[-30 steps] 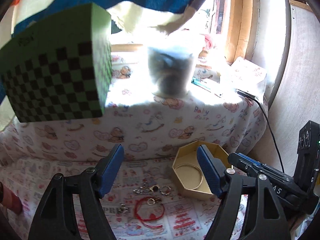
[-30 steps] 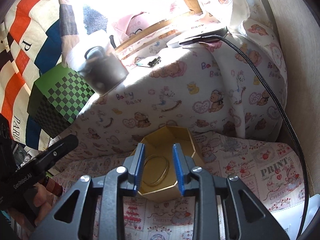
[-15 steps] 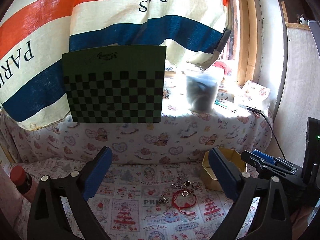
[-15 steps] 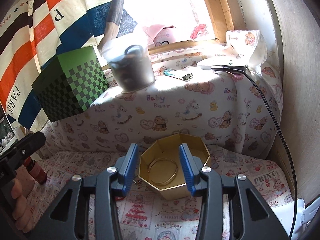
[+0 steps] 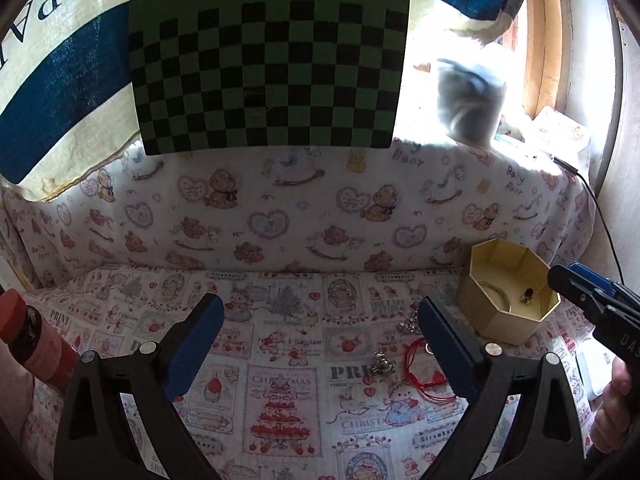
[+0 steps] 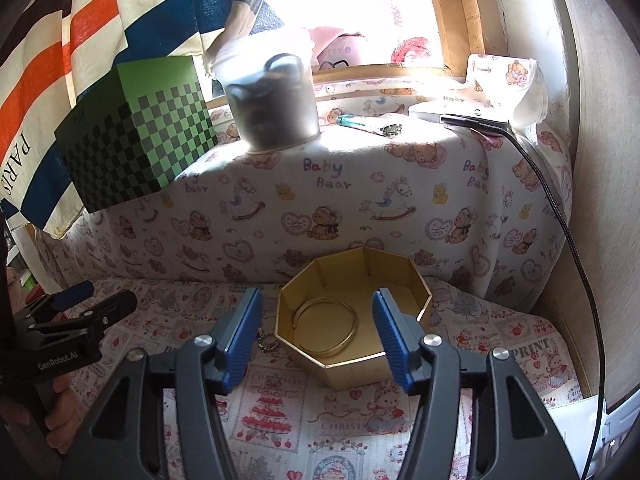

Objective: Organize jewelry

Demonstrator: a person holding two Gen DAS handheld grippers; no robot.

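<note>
A gold octagonal box [image 6: 400,280] stands on the printed cloth with a gold bangle [image 6: 326,326] inside; in the left wrist view the box [image 5: 516,322] also holds a small dark earring [image 5: 528,295]. A red cord bracelet [image 5: 424,368], a silver charm [image 5: 382,366] and other small pieces [image 5: 410,324] lie left of the box. My left gripper [image 5: 320,348] is open and empty above the cloth. My right gripper [image 6: 318,332] is open and empty just in front of the box; its tip [image 5: 580,288] shows over the box in the left wrist view.
A green checkered box [image 5: 268,64] and a grey pot [image 6: 276,104] stand on the raised ledge behind. A black cable [image 6: 560,208] runs down the right side from a device [image 6: 460,116]. A red bottle [image 5: 28,340] stands at the far left.
The right gripper's jaws have opened wider in front of the gold box. The left gripper has pulled back and swung left, and remains open; the earring now shows in the box.
</note>
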